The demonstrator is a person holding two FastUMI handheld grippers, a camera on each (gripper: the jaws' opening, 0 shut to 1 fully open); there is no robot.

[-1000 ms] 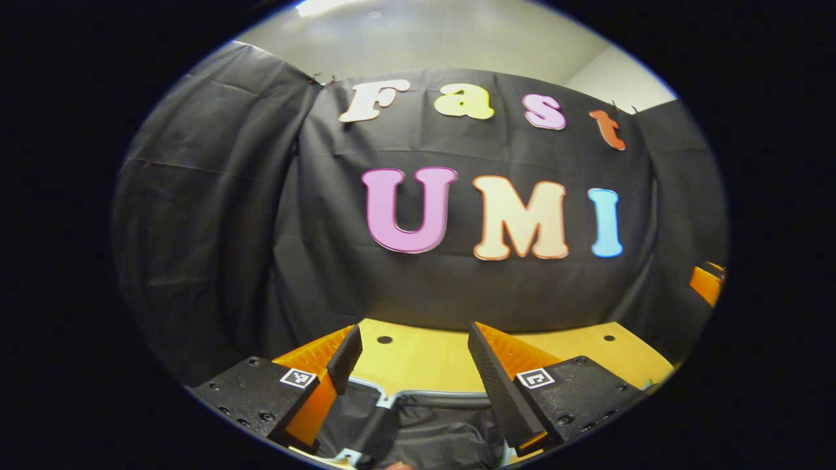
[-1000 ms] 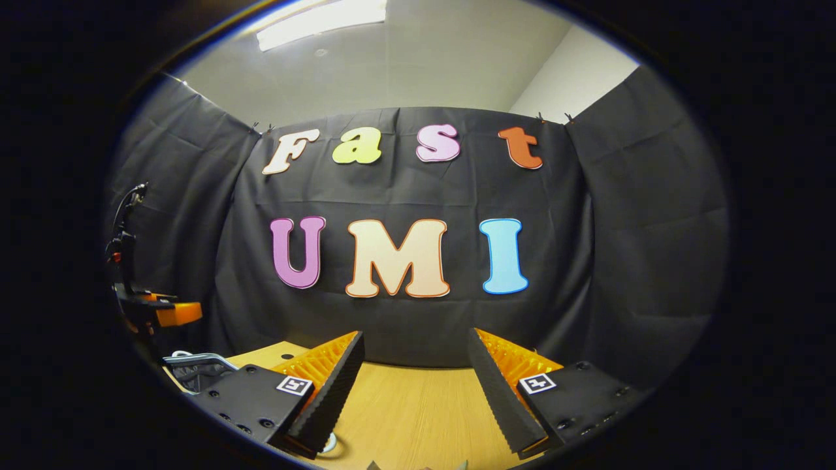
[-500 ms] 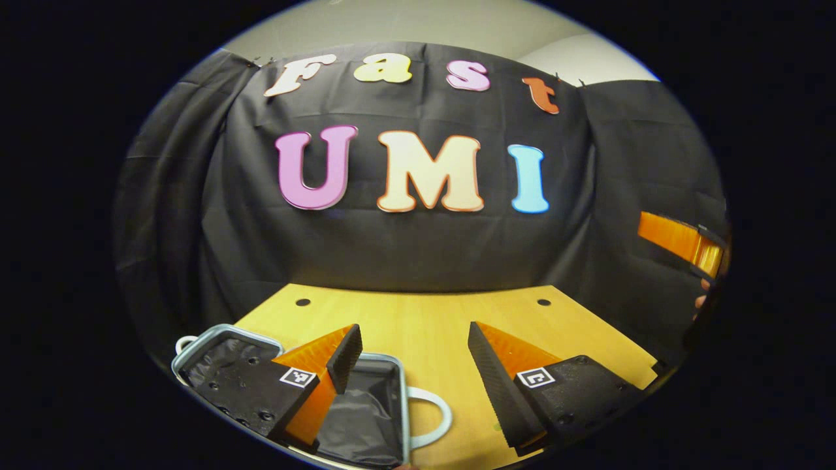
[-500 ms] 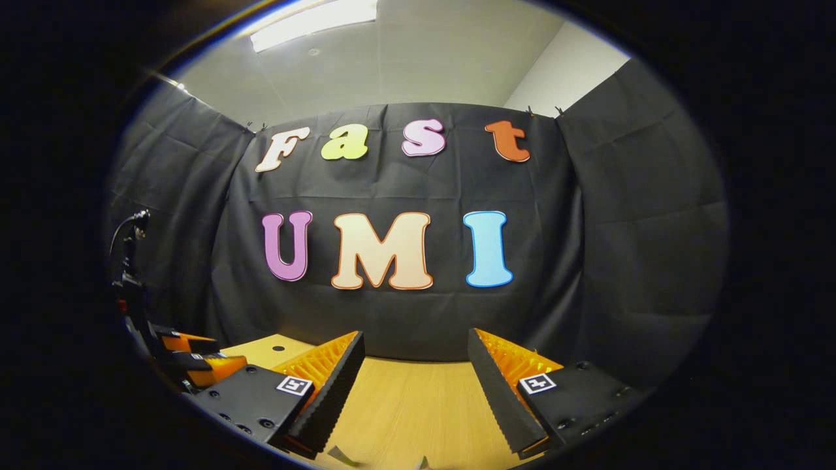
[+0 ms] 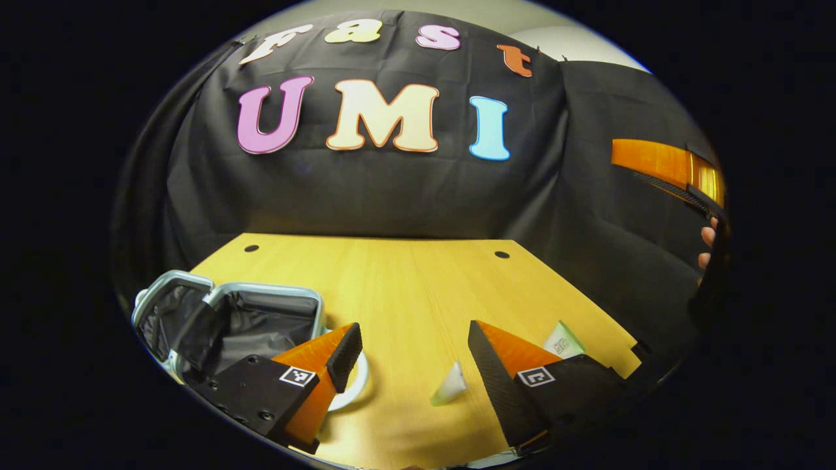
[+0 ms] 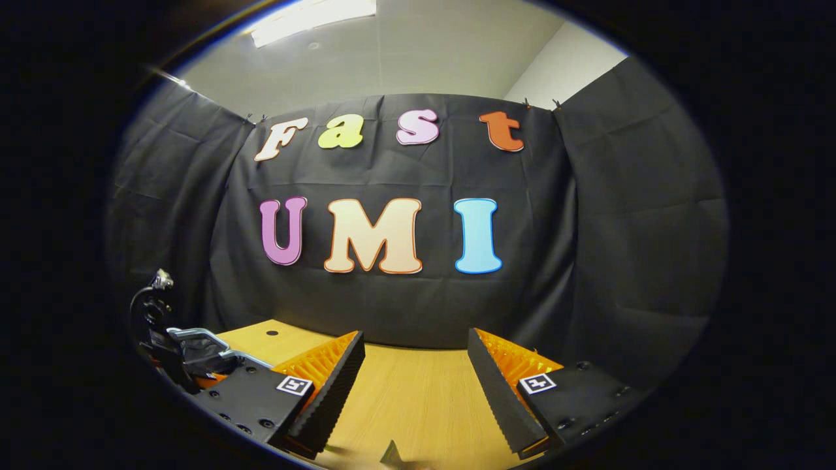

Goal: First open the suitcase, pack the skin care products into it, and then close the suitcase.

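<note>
Your left gripper has swung right off the open suitcase, which lies near left on the counter, toward the skin care tubes beside it; both it and the right gripper gape empty, so packing starts

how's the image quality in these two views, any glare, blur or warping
Left gripper view: fisheye bends the table edge; the open suitcase and a pale tube look slightly soft; no glare. Right gripper view: a ceiling light blows out at the top; the table is sharp, the lower edge dim.
</note>
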